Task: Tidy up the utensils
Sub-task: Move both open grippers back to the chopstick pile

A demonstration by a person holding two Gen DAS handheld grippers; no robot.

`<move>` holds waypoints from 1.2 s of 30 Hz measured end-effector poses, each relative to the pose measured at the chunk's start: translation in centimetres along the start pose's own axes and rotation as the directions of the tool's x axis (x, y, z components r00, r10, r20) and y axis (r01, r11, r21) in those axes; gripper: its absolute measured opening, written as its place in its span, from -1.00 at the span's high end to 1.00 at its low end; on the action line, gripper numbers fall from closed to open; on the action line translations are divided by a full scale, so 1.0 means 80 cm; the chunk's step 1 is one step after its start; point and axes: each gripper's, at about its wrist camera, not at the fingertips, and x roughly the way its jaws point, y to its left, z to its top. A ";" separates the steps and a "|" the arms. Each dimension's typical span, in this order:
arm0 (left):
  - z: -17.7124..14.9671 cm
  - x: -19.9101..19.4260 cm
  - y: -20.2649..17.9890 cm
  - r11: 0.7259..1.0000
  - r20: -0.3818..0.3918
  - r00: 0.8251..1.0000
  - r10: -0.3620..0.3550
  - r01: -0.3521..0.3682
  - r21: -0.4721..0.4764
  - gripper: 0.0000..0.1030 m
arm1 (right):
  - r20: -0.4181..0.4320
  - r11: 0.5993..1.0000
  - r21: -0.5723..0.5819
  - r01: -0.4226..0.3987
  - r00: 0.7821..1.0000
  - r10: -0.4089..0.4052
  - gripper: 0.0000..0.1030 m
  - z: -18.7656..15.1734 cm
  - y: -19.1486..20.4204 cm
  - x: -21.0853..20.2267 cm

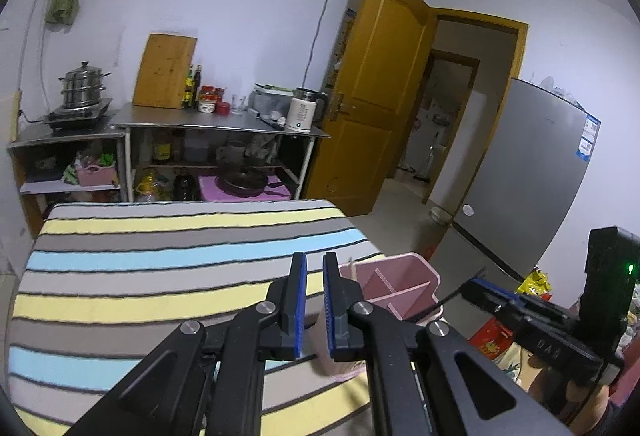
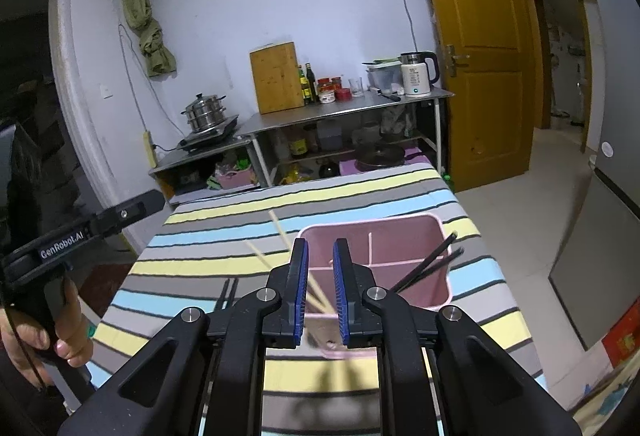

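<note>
— How do the right gripper (image 2: 320, 242)'s fingers stand?

— Slightly spread. A pair of pale wooden chopsticks (image 2: 276, 222) runs slanting through the gap, blurred, and the blue pads do not press on it.

— And the left gripper (image 1: 315, 256)?

— Its fingers are pressed nearly together with nothing between them, over the striped cloth.

— What lies just beyond the right fingers?

— A pink plastic organiser with divided compartments (image 2: 440, 224). The lower ends of the pale chopsticks reach its near rim. Two black chopsticks (image 2: 428, 264) lean out of its right-hand compartment, over the right rim.

— Where does the organiser stand?

— On the bench covered in a grey, yellow and blue striped cloth (image 2: 360, 188), close to its right edge and toward the near side.

— Anything else on the cloth?

— Another pair of black sticks (image 2: 228, 292), lying flat left of the organiser, well apart from it.
</note>
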 end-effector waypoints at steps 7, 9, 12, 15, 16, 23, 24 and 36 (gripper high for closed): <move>-0.044 -0.026 0.025 0.998 -0.029 0.999 0.043 -0.044 -0.033 0.86 | -0.032 0.999 -0.010 -0.046 0.998 0.046 0.75 -0.028 0.016 -0.004; -0.059 -0.032 0.034 0.997 -0.043 0.998 0.053 -0.055 -0.049 0.86 | -0.046 0.998 -0.011 -0.059 0.997 0.059 0.75 -0.037 0.021 -0.001; -0.080 -0.038 0.044 0.995 -0.065 0.995 0.072 -0.076 -0.058 0.86 | -0.064 0.997 -0.019 -0.079 0.995 0.078 0.75 -0.049 0.029 0.002; -0.097 -0.042 0.054 0.993 -0.089 0.992 0.086 -0.093 -0.076 0.86 | -0.083 0.995 -0.023 -0.102 0.992 0.100 0.75 -0.062 0.038 0.006; -0.103 -0.043 0.057 0.992 -0.097 0.991 0.092 -0.100 -0.080 0.86 | -0.091 0.994 -0.025 -0.110 0.990 0.107 0.75 -0.066 0.042 0.008; -0.130 -0.037 0.076 0.984 -0.153 0.980 0.124 -0.142 -0.109 0.86 | -0.146 0.989 -0.038 -0.144 0.980 0.137 0.75 -0.087 0.059 0.025; -0.133 -0.036 0.078 0.983 -0.161 0.979 0.128 -0.147 -0.112 0.86 | -0.154 0.988 -0.041 -0.148 0.978 0.141 0.75 -0.090 0.061 0.028; -0.173 0.024 0.119 0.962 -0.287 0.937 0.200 -0.243 -0.123 0.74 | -0.256 0.982 -0.040 -0.187 0.952 0.171 0.75 -0.123 0.076 0.070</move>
